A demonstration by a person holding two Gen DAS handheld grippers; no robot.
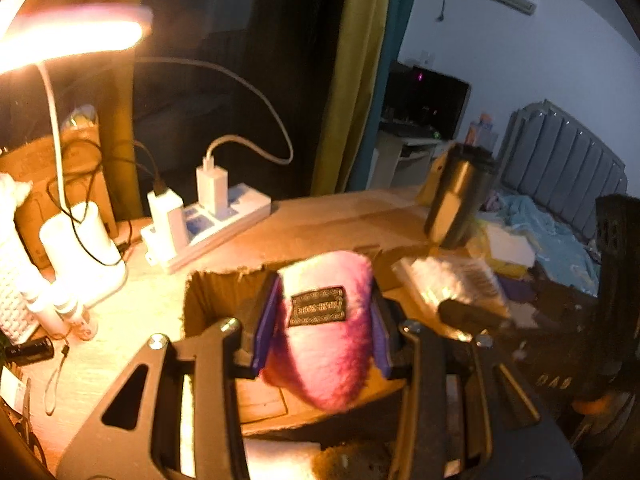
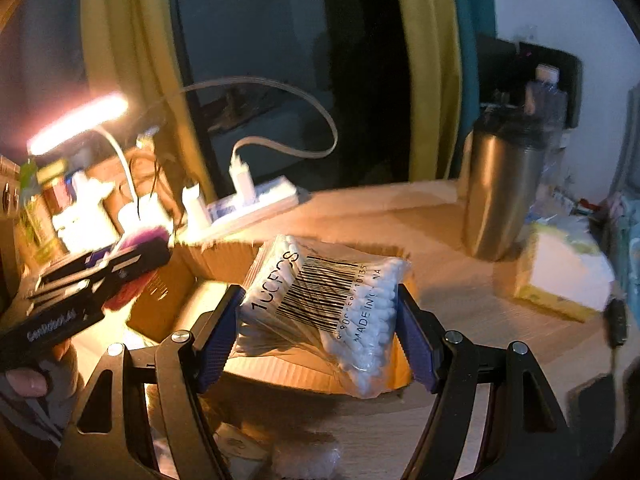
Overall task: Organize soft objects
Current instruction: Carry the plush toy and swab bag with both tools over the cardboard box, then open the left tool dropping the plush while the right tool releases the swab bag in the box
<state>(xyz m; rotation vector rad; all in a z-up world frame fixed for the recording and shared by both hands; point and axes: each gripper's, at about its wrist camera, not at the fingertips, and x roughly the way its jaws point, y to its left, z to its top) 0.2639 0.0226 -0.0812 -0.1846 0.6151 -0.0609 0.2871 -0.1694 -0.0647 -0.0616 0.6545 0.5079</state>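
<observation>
Lamplit table (image 2: 440, 216) under me: my left gripper (image 1: 322, 320) jaws clamp a pink fuzzy pouch (image 1: 326, 328), my right gripper (image 2: 320, 332) jaws squeeze a cotton swab bag (image 2: 320, 304) over the cardboard box (image 2: 224, 256)

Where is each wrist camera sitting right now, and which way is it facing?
Left wrist: on the left gripper, facing down over the box; fingers clamp a pink pouch.
Right wrist: on the right gripper, facing the same box; fingers clamp a swab bag; a hand shows.
Shared: box, tumbler, power strip, lamp.
</observation>
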